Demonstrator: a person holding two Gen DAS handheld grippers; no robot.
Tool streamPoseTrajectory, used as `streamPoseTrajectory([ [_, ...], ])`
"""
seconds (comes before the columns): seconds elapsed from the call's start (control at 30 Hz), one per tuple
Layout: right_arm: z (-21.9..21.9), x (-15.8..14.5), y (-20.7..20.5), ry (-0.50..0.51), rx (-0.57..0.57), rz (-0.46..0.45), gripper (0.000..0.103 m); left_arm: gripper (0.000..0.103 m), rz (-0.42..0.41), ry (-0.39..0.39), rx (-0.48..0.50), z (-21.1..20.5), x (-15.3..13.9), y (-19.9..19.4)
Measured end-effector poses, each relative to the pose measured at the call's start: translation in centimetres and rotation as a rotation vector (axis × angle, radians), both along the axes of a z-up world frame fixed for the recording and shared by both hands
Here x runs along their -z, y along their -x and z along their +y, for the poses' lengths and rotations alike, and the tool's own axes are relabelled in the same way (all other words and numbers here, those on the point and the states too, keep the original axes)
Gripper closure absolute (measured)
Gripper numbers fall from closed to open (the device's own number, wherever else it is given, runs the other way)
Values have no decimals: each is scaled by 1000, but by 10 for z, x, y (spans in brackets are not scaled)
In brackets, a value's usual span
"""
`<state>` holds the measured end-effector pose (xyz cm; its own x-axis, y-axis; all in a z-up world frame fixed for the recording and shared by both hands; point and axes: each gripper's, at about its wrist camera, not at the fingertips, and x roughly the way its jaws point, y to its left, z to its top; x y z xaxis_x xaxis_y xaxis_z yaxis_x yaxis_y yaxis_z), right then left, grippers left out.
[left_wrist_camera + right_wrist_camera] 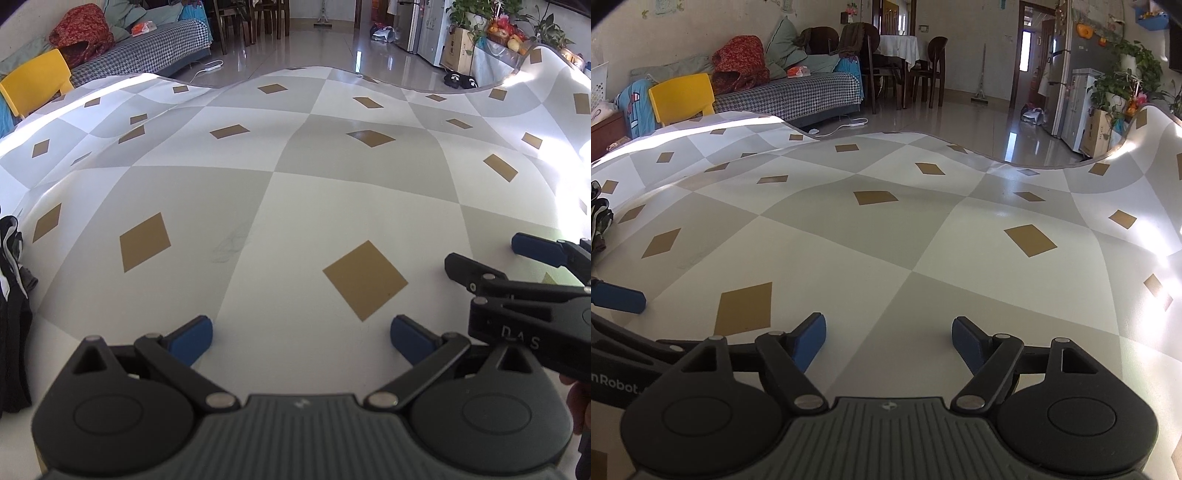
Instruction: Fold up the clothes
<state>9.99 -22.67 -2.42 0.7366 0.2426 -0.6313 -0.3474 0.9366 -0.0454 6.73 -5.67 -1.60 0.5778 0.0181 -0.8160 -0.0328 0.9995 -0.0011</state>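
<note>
Both tools stood with jaws wide apart and nothing between them: the left gripper (301,338) and the right gripper (888,339) hung side by side over the checked table covering (295,206). The dark clothes (13,295) lay bunched at the left edge of the surface, well apart from either gripper (partly cut off in both views). Risk: a reach leftward could push the heap over that edge, or the close-set tools could collide. The centre and right of the covering offered open room; its far edge curled upward.
</note>
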Motion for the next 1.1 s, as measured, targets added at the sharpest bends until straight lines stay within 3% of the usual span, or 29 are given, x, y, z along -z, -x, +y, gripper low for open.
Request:
streamPoseTrajectory([
  [0.53, 9, 4, -25, -11, 82, -6, 11, 0, -22, -5, -91, 14, 2, -14],
  [1.1, 8, 5, -26, -11, 84, -4, 10, 0, -26, -12, -23, 30, 2, 12],
])
